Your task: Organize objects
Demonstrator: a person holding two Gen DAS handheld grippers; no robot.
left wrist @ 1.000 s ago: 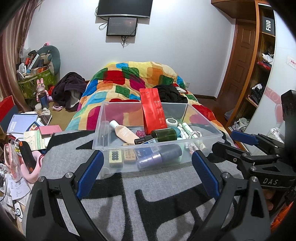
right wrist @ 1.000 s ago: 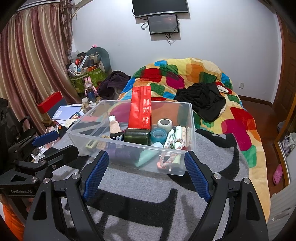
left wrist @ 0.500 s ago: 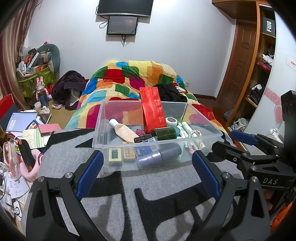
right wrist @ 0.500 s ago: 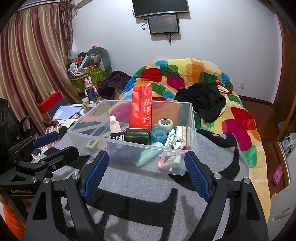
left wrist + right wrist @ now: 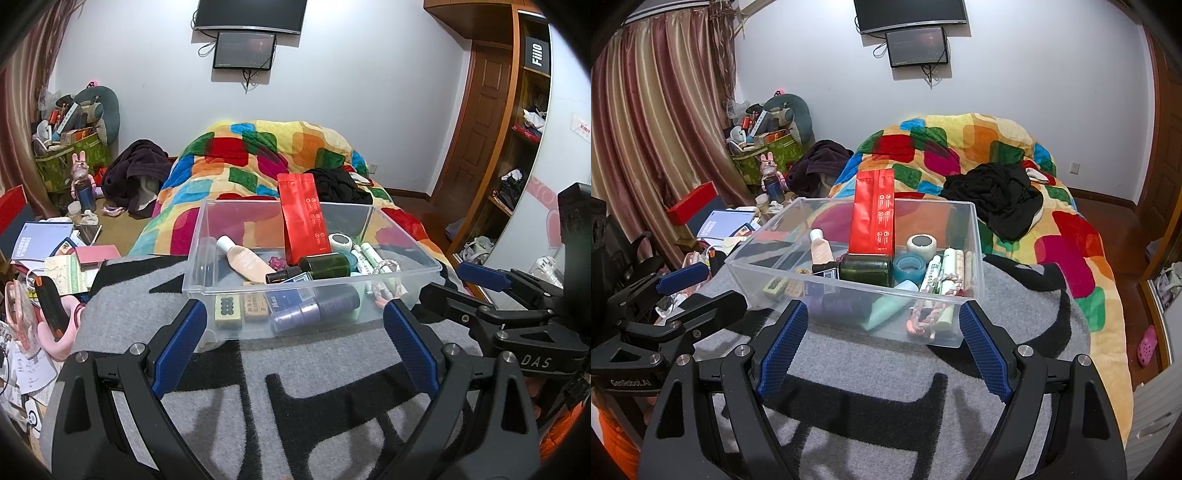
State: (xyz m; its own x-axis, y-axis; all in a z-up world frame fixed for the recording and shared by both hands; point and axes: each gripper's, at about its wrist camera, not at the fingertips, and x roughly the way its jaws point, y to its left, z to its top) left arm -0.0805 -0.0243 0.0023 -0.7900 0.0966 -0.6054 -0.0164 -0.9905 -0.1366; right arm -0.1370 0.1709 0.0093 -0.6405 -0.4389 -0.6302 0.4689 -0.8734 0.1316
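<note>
I think the tidying is nearly done: the bottles and tubes lie inside the clear box [image 5: 314,295] on the blanket, and my left gripper [image 5: 291,347] and right gripper [image 5: 882,347] wait just in front of the box, both wide open and empty.

Bin [image 5: 207,254] on blanket [image 5: 303,373], bed [image 5: 258,147] behind. In bin: pouch [image 5: 303,218] upright at back, bottle [image 5: 245,260] left, tubes [image 5: 947,264] right, tape roll [image 5: 909,266] between.

both wrist cams near, facing bin [image 5: 314,284]
</note>
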